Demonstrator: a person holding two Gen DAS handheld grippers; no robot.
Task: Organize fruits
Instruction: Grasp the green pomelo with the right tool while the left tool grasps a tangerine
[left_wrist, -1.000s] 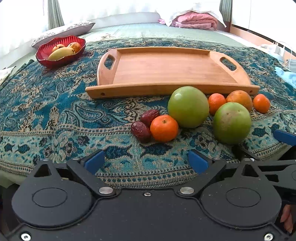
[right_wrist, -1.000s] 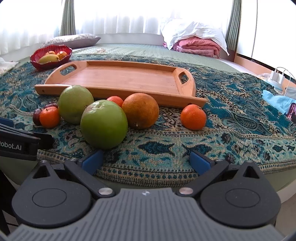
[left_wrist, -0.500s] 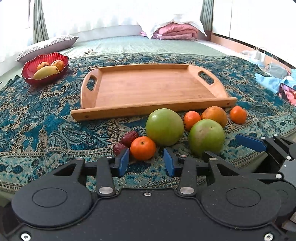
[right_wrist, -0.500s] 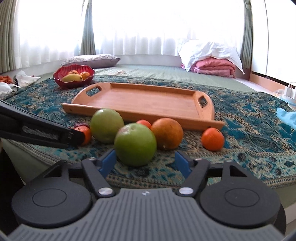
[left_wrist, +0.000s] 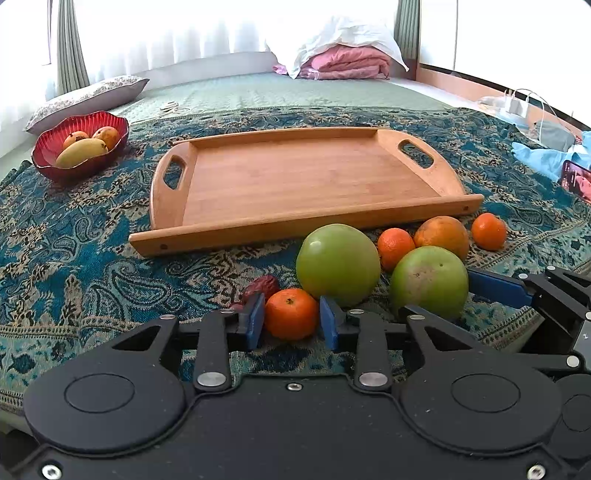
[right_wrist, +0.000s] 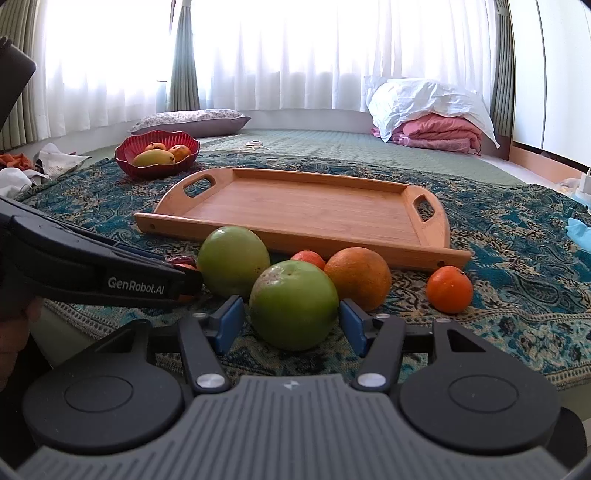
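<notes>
1. You are working over a bed spread with a blue paisley blanket (left_wrist: 74, 258), curtained windows behind it and folded pink bedding at the far end.
2. The wooden tray (left_wrist: 295, 177) lies in the middle of the blanket with nothing on it, so by my reading the sorting has barely begun.
3. All the loose fruit sits on the blanket along the tray's near edge: two big green fruits, a large orange (right_wrist: 357, 277), three small mandarins and some dark dates (left_wrist: 263, 285).
4. Your left claw (left_wrist: 291, 322) is narrowed around the nearest small mandarin (left_wrist: 291, 314); the blue pads sit just beside its two sides, and I cannot tell whether they press it yet.
5. Your right claw (right_wrist: 291, 325) brackets the nearer green fruit (right_wrist: 293, 304), with a visible gap on each side, so it is not gripping.
6. The other green fruit (left_wrist: 338, 264) rests touching or almost touching the mandarin, so lifting may nudge it.
7. A red bowl (left_wrist: 79, 147) at the far left holds mangoes; it looks sorted already.
8. Everything by the tray is left to move.
</notes>
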